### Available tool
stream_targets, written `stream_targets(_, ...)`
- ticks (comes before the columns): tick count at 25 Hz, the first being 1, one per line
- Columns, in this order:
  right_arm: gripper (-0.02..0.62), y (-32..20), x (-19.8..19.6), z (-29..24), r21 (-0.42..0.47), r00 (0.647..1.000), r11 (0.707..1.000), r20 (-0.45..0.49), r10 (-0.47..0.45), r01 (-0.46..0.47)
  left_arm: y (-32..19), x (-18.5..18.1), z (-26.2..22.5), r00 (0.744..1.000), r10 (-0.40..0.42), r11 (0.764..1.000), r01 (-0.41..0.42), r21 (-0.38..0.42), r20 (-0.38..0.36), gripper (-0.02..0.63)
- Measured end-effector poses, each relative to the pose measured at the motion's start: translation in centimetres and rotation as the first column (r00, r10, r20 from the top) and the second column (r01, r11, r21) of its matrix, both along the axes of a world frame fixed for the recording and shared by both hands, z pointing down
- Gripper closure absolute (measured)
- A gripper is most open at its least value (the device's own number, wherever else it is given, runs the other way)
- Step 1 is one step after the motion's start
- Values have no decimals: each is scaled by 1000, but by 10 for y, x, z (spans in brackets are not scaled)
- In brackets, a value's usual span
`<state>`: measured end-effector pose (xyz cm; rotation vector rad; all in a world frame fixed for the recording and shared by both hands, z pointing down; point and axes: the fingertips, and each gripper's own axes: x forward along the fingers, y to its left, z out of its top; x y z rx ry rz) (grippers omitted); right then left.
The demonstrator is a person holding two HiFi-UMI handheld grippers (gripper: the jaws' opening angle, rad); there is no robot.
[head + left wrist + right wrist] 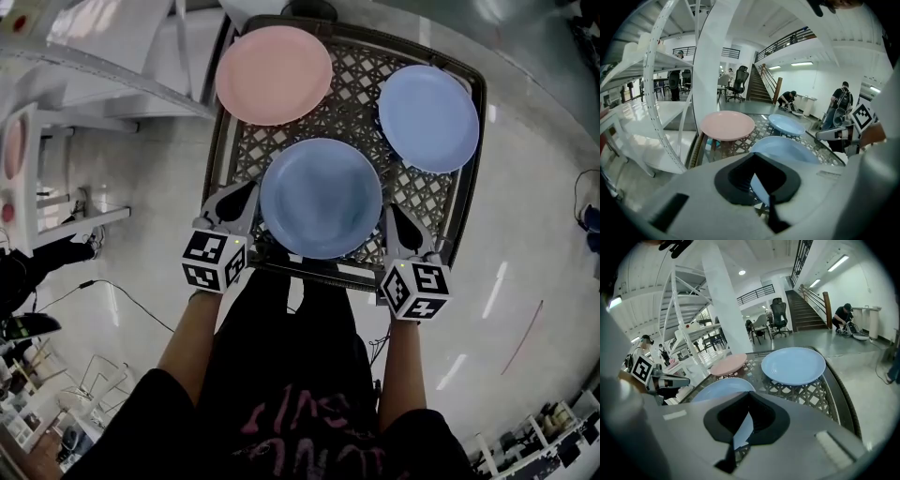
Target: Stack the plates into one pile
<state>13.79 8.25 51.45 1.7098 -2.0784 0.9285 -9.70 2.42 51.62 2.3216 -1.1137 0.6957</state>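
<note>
Three plates lie apart on a glass-topped lattice table (349, 98): a pink plate (274, 74) at the far left, a light blue plate (428, 117) at the far right, and a blue plate (321, 197) at the near edge. My left gripper (249, 188) sits just off the near plate's left rim, and my right gripper (390, 212) just off its right rim. Both are shut, and I see nothing between their jaws. In the left gripper view the blue plate (785, 147) lies just ahead of the left gripper (759, 182). The right gripper view has the blue plate (723, 389) ahead of the right gripper (740, 422).
A white shelving rack (103, 84) stands left of the table, with a white pillar (710, 70) close by. The table's dark rim (479, 141) curves round the right side. Beyond are an office chair (737, 86), a staircase (759, 86) and people.
</note>
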Motion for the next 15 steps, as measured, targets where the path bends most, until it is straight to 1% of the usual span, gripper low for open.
stream_targets(4,582,2,-4,20,-41,1000,999,-8,-4,3,-2,-1,19,1000,16,999,-16,-28,12,575)
stream_targets(6,546,3,-5,28,-60,1000,998,-9,-4,3,-1,1,27,999,26,999,-25,-37,21,531)
stream_targets(9,517,4,-5,37,-81,1000,997,-8,4,-4,-2,2,36,999,34,999,-32,-43,38,490)
stream_targets(11,506,4,-5,43,-100,1000,995,-9,9,-10,-3,2,41,999,32,998,-30,-55,43,475)
stream_targets(14,464,6,-5,53,-139,1000,990,-5,20,-21,-4,2,50,998,30,997,-26,-78,53,459)
stream_targets(15,463,7,-5,56,-148,1000,989,-3,25,-25,-4,2,52,998,31,996,-26,-82,56,457)
